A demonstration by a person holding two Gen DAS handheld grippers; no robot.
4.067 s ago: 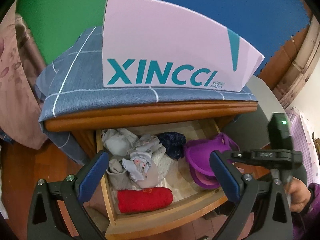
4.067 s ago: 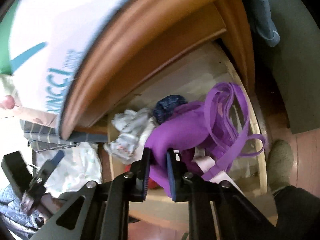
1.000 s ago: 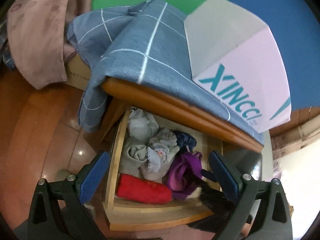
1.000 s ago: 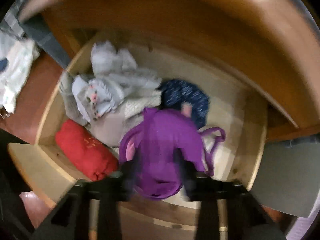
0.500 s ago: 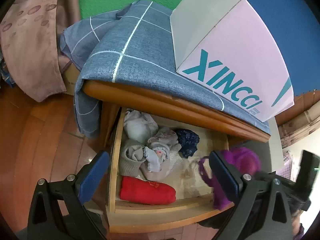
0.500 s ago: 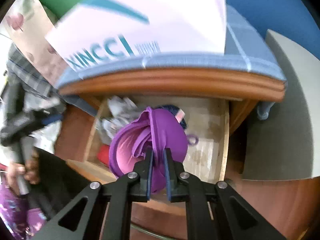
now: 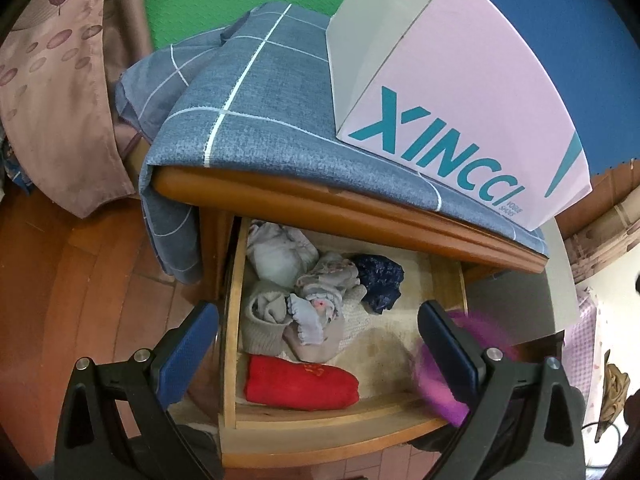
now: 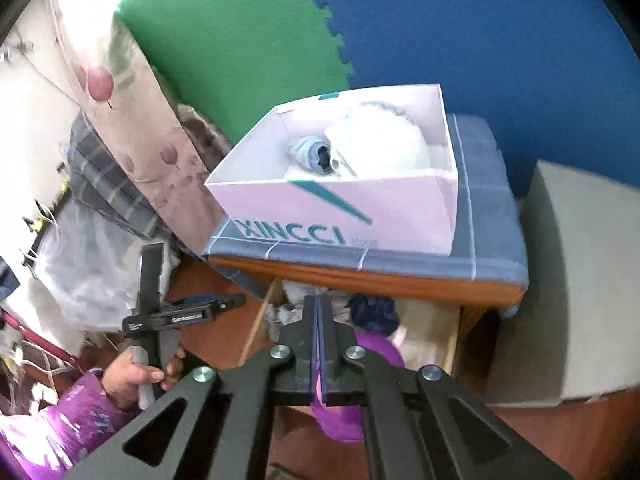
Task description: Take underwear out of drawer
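Our right gripper (image 8: 319, 344) clamped on purple underwear (image 8: 376, 354) | left gripper (image 7: 318, 344) spread wide, empty | change: purple piece, in the drawer (image 7: 320, 412) a second ago, now hangs above its front edge – removal nearly done | drawer count: one red roll (image 7: 300, 384), one navy bundle (image 7: 380, 282), about four pale bundles (image 7: 296, 296).

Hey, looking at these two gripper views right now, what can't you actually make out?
- Purple underwear: the right gripper covers most of it in the right wrist view; in the left wrist view it is a motion-blurred smear behind a finger.
- Pink box contents: pale bundles, too blurred to identify.
- Drawer back: hidden under the cabinet top in the left wrist view.
- Left gripper: only its fingers show.
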